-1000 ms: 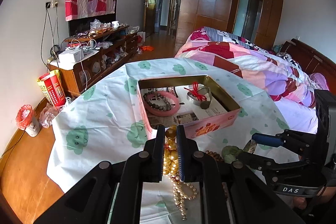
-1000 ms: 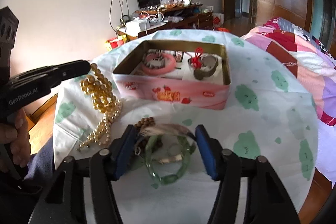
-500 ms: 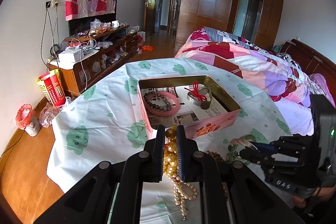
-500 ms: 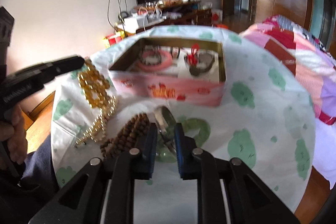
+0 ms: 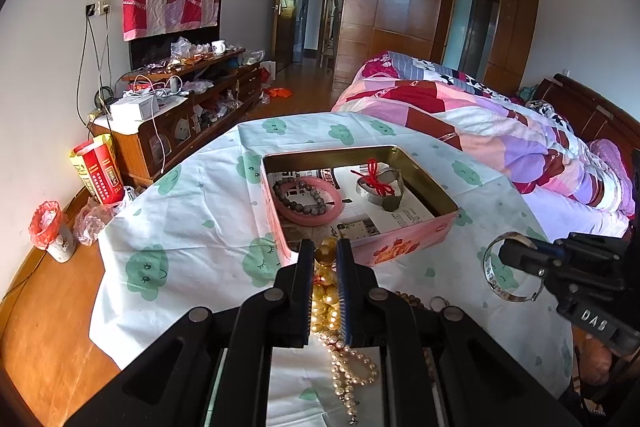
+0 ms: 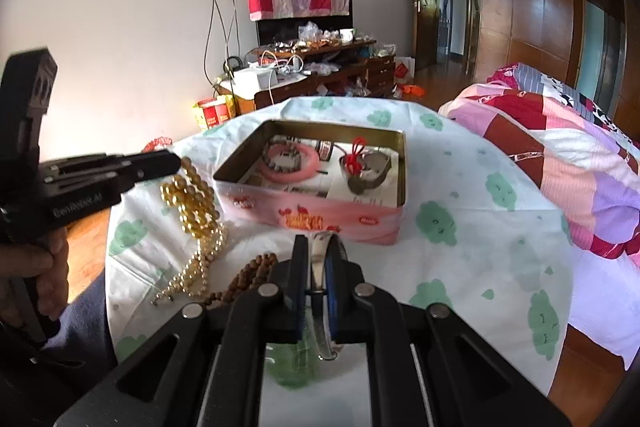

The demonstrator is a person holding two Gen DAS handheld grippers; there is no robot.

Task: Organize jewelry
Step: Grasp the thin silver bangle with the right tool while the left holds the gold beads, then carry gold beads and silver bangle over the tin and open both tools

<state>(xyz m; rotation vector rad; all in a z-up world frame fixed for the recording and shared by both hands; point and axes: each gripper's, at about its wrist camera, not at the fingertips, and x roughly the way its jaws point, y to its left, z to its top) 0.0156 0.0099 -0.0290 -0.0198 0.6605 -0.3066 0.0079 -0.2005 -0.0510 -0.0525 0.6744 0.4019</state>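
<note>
Bangle [image 6: 320, 259], rigid, light and slippery, sits clamped edgewise in the right gripper [image 6: 316, 263]; left gripper [image 5: 323, 259] pinches the limp beads [image 5: 325, 291].

Both cameras sat on the grippers and looked forward and down along the jaws, close over the surface [image 5: 192, 211]. The left wrist view faced the pink tin [image 5: 360, 187] from its near left corner, with the bed [image 5: 500, 131] at its right. The right wrist view faced the same tin [image 6: 320, 199] from further right. Both views shared the tin, the cluttered cabinet [image 6: 320, 75] by the wall, and each showed the other gripper at its edge.
</note>
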